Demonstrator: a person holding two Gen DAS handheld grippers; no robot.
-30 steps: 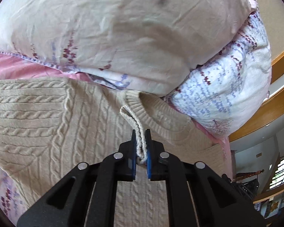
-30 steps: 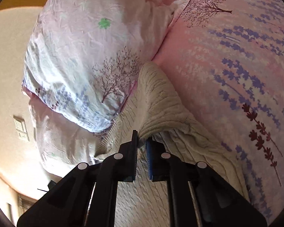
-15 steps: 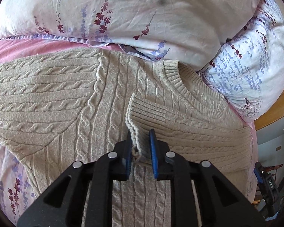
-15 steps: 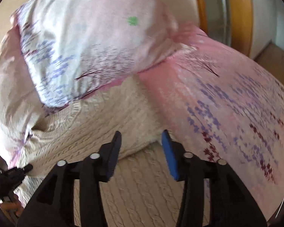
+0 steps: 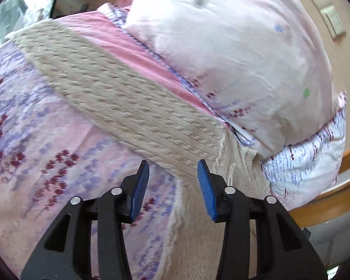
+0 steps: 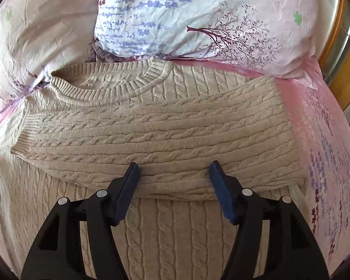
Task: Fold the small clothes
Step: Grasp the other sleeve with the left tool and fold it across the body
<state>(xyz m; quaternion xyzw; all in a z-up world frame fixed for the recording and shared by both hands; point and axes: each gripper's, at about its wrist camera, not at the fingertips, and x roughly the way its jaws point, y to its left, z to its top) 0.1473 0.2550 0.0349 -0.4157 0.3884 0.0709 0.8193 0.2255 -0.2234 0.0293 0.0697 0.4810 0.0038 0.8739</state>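
Note:
A beige cable-knit sweater (image 6: 165,233) lies flat on the pink floral bedsheet (image 6: 326,151), collar (image 6: 109,88) toward the pillows. One sleeve (image 6: 156,137) is folded across the chest, its cuff to the left. My right gripper (image 6: 173,175) is open and empty just above that folded sleeve. In the left wrist view the other sleeve (image 5: 119,100) stretches out straight over the sheet, away to the upper left. My left gripper (image 5: 173,175) is open and empty over the sleeve's shoulder end.
Pale floral pillows (image 6: 198,18) lie along the head of the bed just past the collar, also in the left wrist view (image 5: 233,53). A wooden bed frame (image 5: 326,200) runs at the right. Wall switches (image 5: 326,11) are behind.
Both grippers have opened and let go of the sleeve cuffs. The right one laid its sleeve across the chest and drew back. The left one swung left toward the outstretched sleeve.

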